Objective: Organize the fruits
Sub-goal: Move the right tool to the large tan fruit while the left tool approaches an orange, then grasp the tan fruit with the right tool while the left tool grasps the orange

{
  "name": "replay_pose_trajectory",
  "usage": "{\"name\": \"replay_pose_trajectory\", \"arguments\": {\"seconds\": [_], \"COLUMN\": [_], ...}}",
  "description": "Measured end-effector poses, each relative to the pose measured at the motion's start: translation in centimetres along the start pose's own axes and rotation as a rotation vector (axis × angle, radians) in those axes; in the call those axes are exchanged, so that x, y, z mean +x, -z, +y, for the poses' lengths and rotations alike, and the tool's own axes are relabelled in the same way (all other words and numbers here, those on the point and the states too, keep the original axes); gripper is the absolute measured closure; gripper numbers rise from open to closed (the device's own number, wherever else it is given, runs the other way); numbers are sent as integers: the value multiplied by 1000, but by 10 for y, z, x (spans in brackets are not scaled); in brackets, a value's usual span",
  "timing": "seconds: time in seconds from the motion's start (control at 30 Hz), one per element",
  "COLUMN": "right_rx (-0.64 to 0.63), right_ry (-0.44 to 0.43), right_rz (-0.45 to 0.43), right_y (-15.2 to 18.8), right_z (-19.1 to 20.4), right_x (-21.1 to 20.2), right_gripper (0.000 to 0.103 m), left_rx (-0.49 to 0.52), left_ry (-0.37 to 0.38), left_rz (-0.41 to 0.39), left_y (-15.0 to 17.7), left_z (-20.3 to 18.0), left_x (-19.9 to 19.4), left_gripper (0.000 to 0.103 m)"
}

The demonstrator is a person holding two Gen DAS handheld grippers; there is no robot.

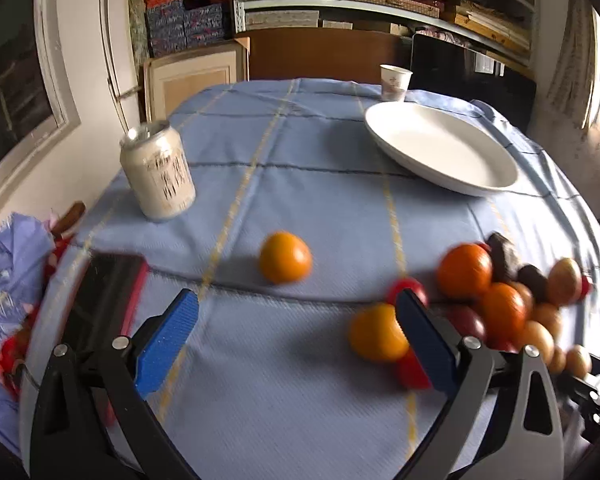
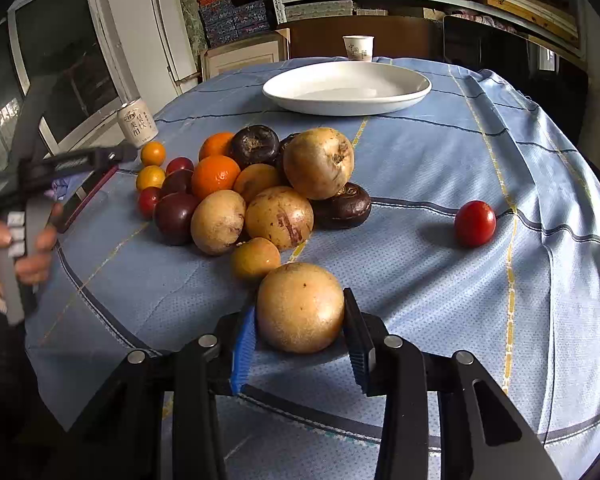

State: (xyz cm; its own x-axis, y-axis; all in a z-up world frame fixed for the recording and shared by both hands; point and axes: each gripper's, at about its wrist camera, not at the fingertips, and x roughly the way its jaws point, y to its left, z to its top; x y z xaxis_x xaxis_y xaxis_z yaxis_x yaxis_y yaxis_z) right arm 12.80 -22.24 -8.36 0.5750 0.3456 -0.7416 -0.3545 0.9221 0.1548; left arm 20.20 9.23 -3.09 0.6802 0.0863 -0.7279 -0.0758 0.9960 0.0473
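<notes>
A pile of fruit (image 2: 260,184) lies on the blue tablecloth: oranges, tan round fruits, dark purple ones and small red ones. My right gripper (image 2: 302,340) is shut on a tan round fruit (image 2: 300,306) at the near edge of the pile. A white plate (image 2: 346,88) stands empty beyond it. A red tomato (image 2: 475,223) lies alone to the right. My left gripper (image 1: 296,336) is open and empty above the cloth. A small orange fruit (image 1: 285,257) lies ahead of it and another (image 1: 376,333) sits by its right finger. The pile (image 1: 508,296) lies to its right.
A white drink can (image 1: 158,170) stands at the table's left, also seen in the right wrist view (image 2: 137,122). A paper cup (image 2: 358,48) stands behind the plate. A dark phone in a red case (image 1: 108,300) lies at the left edge. Shelves of boxes fill the back wall.
</notes>
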Motion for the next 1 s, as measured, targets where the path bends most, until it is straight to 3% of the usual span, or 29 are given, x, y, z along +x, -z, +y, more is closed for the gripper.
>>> {"name": "replay_pose_trajectory", "arguments": {"seconds": [0.13, 0.27, 0.4, 0.53, 0.63, 0.8, 0.87, 1.0], "right_rx": [-1, -4, -10, -5, -1, 1, 2, 2], "right_ry": [0, 2, 5, -2, -6, -10, -10, -10], "right_rz": [2, 3, 5, 7, 9, 13, 12, 12], "right_y": [1, 1, 1, 1, 0, 1, 1, 1], "right_z": [1, 2, 3, 2, 2, 2, 2, 2], "right_x": [0, 0, 0, 1, 1, 2, 2, 2], "right_gripper": [62, 61, 61, 61, 61, 61, 61, 62], "left_rx": [-4, -60, -87, -88, -70, -58, -47, -38], "left_ry": [35, 71, 104, 124, 103, 100, 92, 90], "left_rz": [55, 98, 133, 159, 154, 143, 139, 136], "left_y": [-15, -19, -22, -24, -24, -25, -25, -24], "left_z": [9, 22, 27, 25, 22, 20, 18, 16], "left_x": [27, 48, 66, 78, 80, 80, 81, 79], "left_gripper": [6, 20, 21, 38, 48, 56, 65, 65]}}
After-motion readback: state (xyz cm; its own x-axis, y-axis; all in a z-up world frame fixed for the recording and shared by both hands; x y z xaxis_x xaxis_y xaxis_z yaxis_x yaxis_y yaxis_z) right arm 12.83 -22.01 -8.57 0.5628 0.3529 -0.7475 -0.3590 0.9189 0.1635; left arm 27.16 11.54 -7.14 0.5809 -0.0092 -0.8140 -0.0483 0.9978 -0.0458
